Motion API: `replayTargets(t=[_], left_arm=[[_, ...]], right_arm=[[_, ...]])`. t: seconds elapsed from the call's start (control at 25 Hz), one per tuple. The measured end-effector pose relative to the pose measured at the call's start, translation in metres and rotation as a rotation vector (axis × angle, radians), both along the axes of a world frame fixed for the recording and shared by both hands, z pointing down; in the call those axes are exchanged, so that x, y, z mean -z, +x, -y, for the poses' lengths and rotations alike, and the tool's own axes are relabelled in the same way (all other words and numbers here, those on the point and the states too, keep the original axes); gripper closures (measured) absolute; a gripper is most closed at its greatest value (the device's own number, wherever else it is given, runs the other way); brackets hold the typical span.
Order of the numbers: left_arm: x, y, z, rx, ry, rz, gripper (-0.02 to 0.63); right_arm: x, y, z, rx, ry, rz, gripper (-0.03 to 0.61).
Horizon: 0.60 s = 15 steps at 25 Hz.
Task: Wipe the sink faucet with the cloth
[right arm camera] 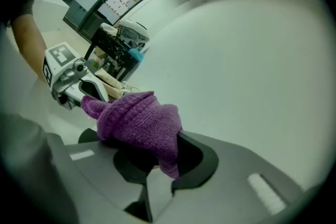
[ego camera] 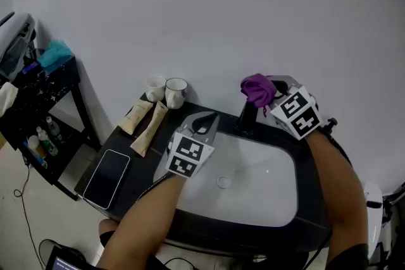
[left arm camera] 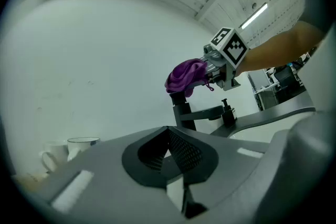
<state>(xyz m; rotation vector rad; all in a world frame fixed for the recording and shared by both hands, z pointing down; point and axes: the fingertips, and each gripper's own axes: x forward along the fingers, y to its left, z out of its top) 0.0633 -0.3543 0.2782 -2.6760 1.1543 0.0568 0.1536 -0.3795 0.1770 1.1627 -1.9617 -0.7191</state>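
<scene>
Right gripper (ego camera: 273,100) clamps the purple knitted cloth (ego camera: 257,89) onto the black faucet (ego camera: 245,121) top for wiping; left gripper (ego camera: 204,125) hovers centre-frame, closed and empty.

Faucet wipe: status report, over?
Right gripper shut on purple cloth, cloth on faucet top. Left gripper shut, empty. Nothing blocking the faucet.

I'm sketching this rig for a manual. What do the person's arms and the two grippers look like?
The left gripper and right gripper have light grey moulded bodies with dark jaw pads. Each carries a white cube printed with black square markers. The forearms are bare.
</scene>
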Motion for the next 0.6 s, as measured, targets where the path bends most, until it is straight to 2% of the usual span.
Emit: replayTargets(t=[0.12,0.28,0.44,0.6], left_arm=[[-0.002,-0.004,0.001,0.008,-0.006,0.014,0.597],[-0.008,-0.003,0.000,0.012,-0.005,0.044,0.597],[-0.011,0.001,-0.003,0.009,-0.003,0.070,0.597],[-0.010,-0.001,-0.004,0.012,-0.013,0.063,0.597]], right_arm=[[-0.006,-0.015,-0.014,0.067,-0.006,-0.018,0.517],[-0.017,-0.036,-0.042,0.171,0.010,-0.103,0.517],[-0.020,-0.049,-0.072,0.237,0.016,-0.087,0.517],[-0.024,-0.056,-0.102,0.291,0.022,-0.104,0.517]])
